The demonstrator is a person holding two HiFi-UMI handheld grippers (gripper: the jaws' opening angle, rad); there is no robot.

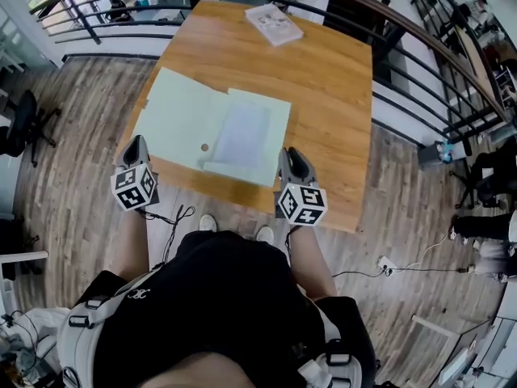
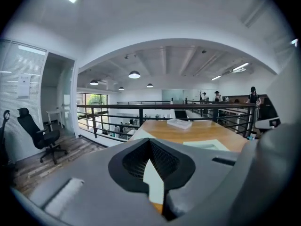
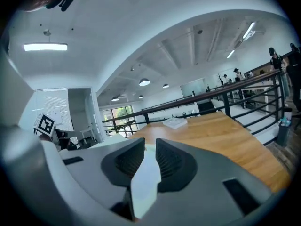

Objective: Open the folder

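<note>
1. L gripper (image 1: 136,148): jaws are shut tip to tip; nothing is held.
2. R gripper (image 1: 296,158): jaws are set part open; nothing is gripped.
3. Folder (image 1: 194,124): laid open, flat on table (image 1: 323,71), ahead of and below both jaw sets, untouched; pale sheet is seen through R jaw gap.

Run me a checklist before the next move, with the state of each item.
1. Folder lying open on the table: ok.
2. Sheet resting inside the folder: ok.
3. Left gripper shut with nothing held: ok.
4. Right gripper jaws apart with nothing between them: ok.
5. Booklet at the table's far end, apart from the folder: ok.
6. Left gripper clear of the folder's near corner: cannot tell.
</note>
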